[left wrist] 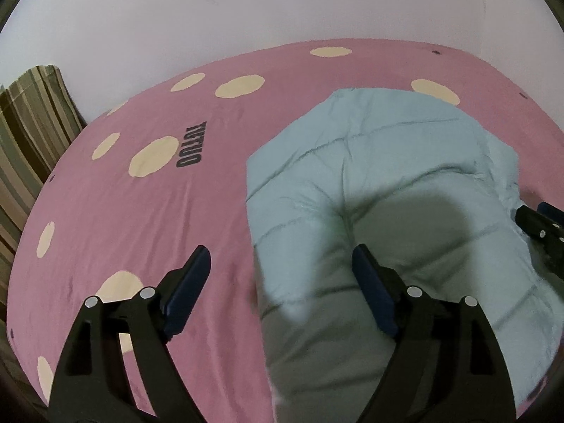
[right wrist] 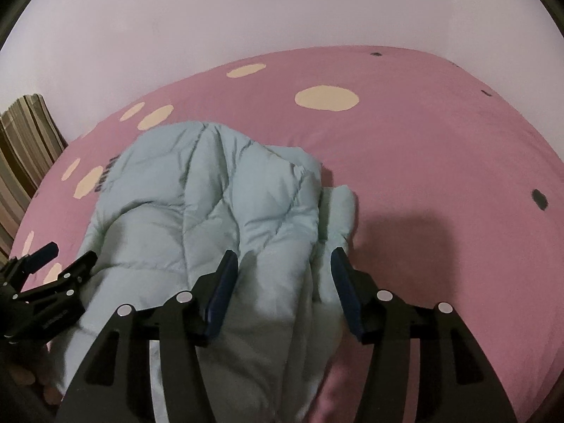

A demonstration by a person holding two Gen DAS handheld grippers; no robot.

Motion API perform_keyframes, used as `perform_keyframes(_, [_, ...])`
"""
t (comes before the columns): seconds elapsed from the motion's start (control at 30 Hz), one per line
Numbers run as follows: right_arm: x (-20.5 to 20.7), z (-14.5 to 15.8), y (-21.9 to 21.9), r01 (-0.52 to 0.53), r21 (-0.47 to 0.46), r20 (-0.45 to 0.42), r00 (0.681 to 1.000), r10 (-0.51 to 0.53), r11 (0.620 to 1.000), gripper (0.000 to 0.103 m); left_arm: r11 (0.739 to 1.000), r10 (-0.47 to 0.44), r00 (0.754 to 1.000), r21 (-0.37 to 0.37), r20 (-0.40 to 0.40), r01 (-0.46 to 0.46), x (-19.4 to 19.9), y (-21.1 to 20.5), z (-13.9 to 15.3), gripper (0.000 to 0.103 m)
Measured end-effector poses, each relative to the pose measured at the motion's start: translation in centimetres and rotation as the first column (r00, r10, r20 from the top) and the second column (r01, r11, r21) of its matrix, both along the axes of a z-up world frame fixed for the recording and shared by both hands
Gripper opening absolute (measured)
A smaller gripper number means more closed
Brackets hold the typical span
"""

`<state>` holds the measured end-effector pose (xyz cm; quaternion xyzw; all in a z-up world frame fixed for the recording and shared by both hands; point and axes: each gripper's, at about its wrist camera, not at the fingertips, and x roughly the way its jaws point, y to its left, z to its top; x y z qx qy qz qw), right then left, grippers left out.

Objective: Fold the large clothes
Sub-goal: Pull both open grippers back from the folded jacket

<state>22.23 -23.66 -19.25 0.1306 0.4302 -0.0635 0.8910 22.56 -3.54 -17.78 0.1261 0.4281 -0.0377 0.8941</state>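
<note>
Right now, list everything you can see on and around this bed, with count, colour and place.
Quilted puffy garment: one, pale blue-green, partly folded on the bed, near edge.
Pink bedsheet: one, cream dots, dark lettering, covers the bed.
Striped fabric: one, brown and green, far left by the wall.
Wall: one, pale, behind the bed.
Left gripper: one, black, open, above garment's left edge.
Right gripper: one, black, open, over garment's right side.

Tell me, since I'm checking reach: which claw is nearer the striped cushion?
Left. The left claw hangs open on the jacket's cushion side; the right claw is beyond it, farther from the striped cushion.
</note>
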Motion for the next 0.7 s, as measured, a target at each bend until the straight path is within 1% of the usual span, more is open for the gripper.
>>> perform_keyframes(0.1, [-1.1,1.0,0.0,0.009,-0.006,0.017,1.000,-0.009,1.000,0.058,1.000,0.002,1.000,-0.009,0.020,-0.001,-1.4,0.5,0.6,0.086])
perform_keyframes(0.17, [-2.1,1.7,0.1,0.013,-0.005,0.033,0.999,-0.013,1.000,0.065,0.999,0.010,1.000,-0.032,0.025,-0.009,-2.3,0.9,1.0,0.087])
perform_keyframes(0.23, [-3.2,2.4,0.2,0.018,-0.007,0.050,0.999,-0.018,1.000,0.068,0.998,0.022,1.000,-0.060,0.022,-0.020,-3.0,1.4,1.4,0.088])
perform_keyframes(0.33, [-4.6,3.1,0.6,0.021,-0.011,0.068,0.997,-0.020,1.000,0.074,0.994,0.050,0.999,-0.097,0.017,-0.048,-4.3,2.2,2.0,0.091])
perform_keyframes(0.43, [-5.7,3.7,1.3,0.012,-0.034,0.083,0.996,-0.009,0.999,0.075,0.990,0.070,0.996,-0.127,0.047,-0.063,-5.9,2.7,3.2,0.092])
perform_keyframes(0.6, [-7.2,4.7,1.9,0.006,-0.040,0.106,0.994,-0.002,0.999,0.077,0.987,0.086,0.992,-0.143,0.089,-0.073,-7.9,3.1,5.0,0.093])
perform_keyframes(0.7, [-8.2,5.5,2.7,0.007,-0.057,0.128,0.992,0.000,0.998,0.080,0.988,0.086,0.989,-0.140,0.124,-0.068,-9.1,3.0,6.0,0.096])
